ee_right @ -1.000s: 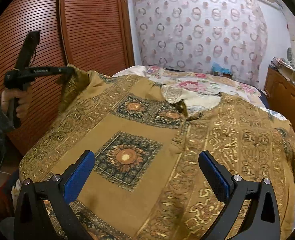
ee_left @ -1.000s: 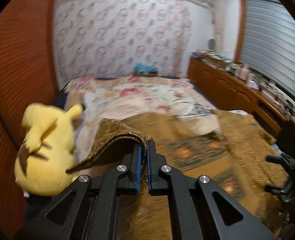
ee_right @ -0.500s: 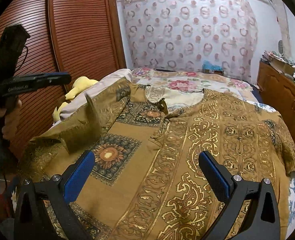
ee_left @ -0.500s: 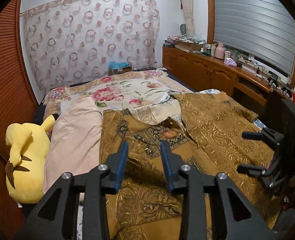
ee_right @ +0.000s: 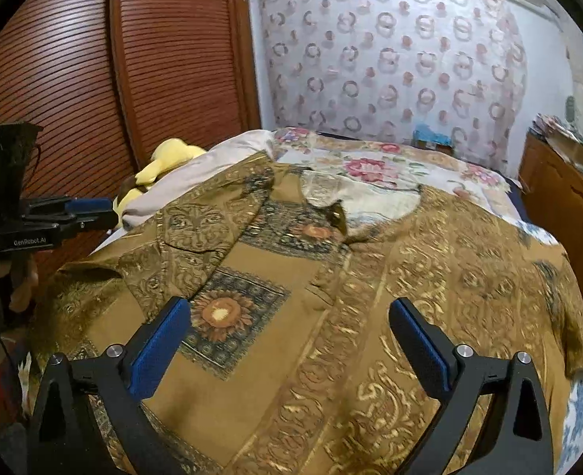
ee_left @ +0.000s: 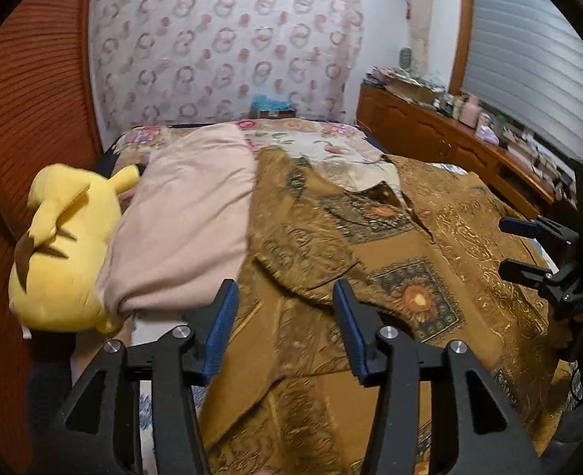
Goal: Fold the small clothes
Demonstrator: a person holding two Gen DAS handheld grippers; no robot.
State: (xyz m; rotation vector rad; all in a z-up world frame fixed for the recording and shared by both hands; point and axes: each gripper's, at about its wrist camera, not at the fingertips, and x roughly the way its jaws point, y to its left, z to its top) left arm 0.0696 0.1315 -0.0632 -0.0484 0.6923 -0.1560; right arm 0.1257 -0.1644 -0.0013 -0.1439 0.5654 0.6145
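Observation:
A brown-and-gold patterned shirt [ee_left: 441,237] [ee_right: 390,277] lies front up, spread over the bed. Its left sleeve [ee_left: 303,253] [ee_right: 196,233] lies folded inward over the chest. My left gripper [ee_left: 285,318] hovers over the shirt's left edge with its jaws opening; nothing is pinched between them and the cloth lies underneath. In the right wrist view the left gripper [ee_right: 111,211] sits at the far left, held by a hand. My right gripper [ee_right: 291,336] [ee_left: 513,247] stands wide open above the shirt's lower front, gripping nothing.
A yellow plush toy [ee_left: 66,245] and a pink folded blanket [ee_left: 188,217] lie left of the shirt. The floral bedspread [ee_right: 370,168] continues behind. A slatted wooden wardrobe [ee_right: 93,79] stands on the left, a cluttered wooden sideboard [ee_left: 449,134] on the right.
The left gripper let go of the sleeve and opened, then sank back toward the shirt's left edge. The sleeve now lies folded over the chest. The right gripper stayed put.

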